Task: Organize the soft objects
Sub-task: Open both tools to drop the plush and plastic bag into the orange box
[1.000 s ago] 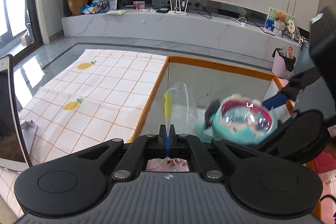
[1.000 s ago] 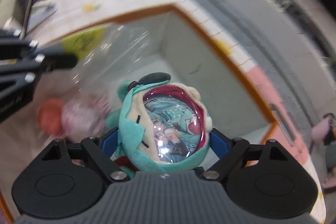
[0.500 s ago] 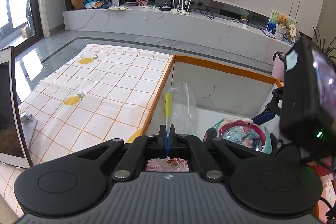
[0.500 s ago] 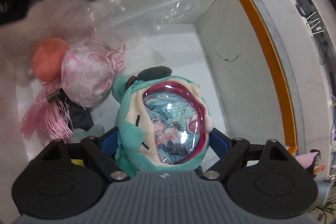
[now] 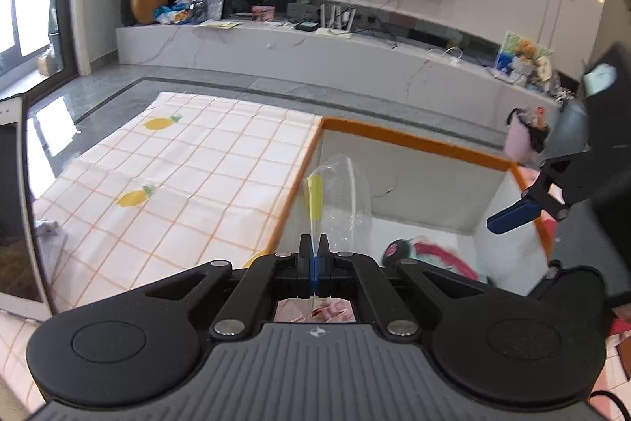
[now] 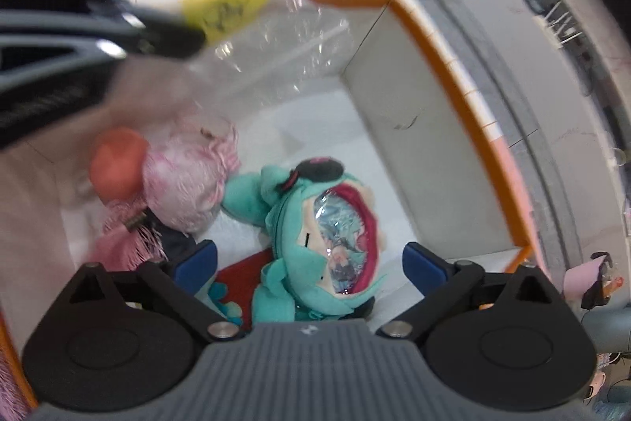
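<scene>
Starting at the far left of the left wrist view, we see a white-framed tablet [image 5: 15,200] standing at the edge, and next to it the checked cloth with lemon prints [image 5: 185,184] spread over the bench. Just right of the cloth lies the white box with the orange rim [image 5: 414,141], its inside open to us. Our left tool [image 5: 314,251] is clenched on the clear plastic bag [image 5: 347,192], pinching it beside the yellow strip [image 5: 314,196] that runs up its edge, so the bag stands upright above the near corner of the box. In the right wrist view the same bag [image 6: 276,58] hangs across the upper left, with its yellow label [image 6: 223,10] next to the left tool's dark fingers [image 6: 169,34]. Below it, inside the box [image 6: 441,46], an orange ball [image 6: 116,162] touches a pink fringed plush [image 6: 185,184], and just to the right of that lies the teal plush doll [image 6: 315,235] with a shiny clear window on its front, resting on the box floor over something red [image 6: 240,279]. Our right tool [image 6: 309,263] is released: its jaws have just been opening, the blue pads [image 6: 197,263] stand wide on either side of the doll and do not press on it. In the left wrist view one blue pad of this tool [image 5: 512,214] shows above the right wall of the box, and a pink container [image 5: 520,145] stands further right, beyond the box.
</scene>
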`<state>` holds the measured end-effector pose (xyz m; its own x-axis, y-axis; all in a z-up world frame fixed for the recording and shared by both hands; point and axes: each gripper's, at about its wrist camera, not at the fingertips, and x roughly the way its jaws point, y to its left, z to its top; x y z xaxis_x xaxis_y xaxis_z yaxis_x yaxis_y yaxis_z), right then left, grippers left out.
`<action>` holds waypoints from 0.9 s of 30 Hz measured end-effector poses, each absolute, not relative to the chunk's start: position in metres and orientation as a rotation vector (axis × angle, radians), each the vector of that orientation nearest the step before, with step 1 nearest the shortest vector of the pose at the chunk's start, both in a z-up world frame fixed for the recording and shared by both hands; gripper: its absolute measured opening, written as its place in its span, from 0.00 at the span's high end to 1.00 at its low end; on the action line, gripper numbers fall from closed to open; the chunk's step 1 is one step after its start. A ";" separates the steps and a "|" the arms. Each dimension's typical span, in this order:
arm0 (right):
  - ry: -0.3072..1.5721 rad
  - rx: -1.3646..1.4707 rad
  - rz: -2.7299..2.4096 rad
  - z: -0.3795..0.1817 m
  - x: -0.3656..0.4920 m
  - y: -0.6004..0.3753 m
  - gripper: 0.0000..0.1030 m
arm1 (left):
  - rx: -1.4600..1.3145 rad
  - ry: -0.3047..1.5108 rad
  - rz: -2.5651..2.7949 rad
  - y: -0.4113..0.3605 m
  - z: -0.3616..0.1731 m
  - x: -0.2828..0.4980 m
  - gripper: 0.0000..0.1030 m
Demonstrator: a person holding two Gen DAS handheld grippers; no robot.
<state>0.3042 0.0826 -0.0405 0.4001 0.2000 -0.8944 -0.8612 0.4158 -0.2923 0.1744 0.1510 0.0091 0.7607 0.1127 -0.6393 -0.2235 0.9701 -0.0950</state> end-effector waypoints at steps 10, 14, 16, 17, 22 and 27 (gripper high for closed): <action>0.866 -0.568 0.719 -0.015 0.259 0.032 0.03 | -0.177 0.623 0.103 0.152 0.010 0.184 1.00; 0.858 -0.544 0.733 -0.019 0.253 0.031 0.03 | -0.126 0.651 0.115 0.147 0.001 0.198 1.00; 0.860 -0.518 0.742 -0.019 0.252 0.030 0.03 | -0.116 0.675 0.130 0.146 -0.003 0.203 1.00; 0.862 -0.510 0.746 -0.019 0.251 0.030 0.03 | -0.116 0.682 0.147 0.146 -0.005 0.206 1.00; 0.867 -0.488 0.764 -0.021 0.249 0.028 0.03 | -0.146 0.741 0.167 0.151 -0.010 0.212 0.98; 0.877 -0.471 0.770 -0.022 0.250 0.026 0.03 | -0.135 0.751 0.171 0.147 -0.009 0.210 0.73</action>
<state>0.2500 0.0264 -0.0219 0.4044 0.4019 -0.8215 -0.7630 0.6435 -0.0607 0.2099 0.1474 -0.0091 0.7179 0.1061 -0.6880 -0.2022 0.9775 -0.0604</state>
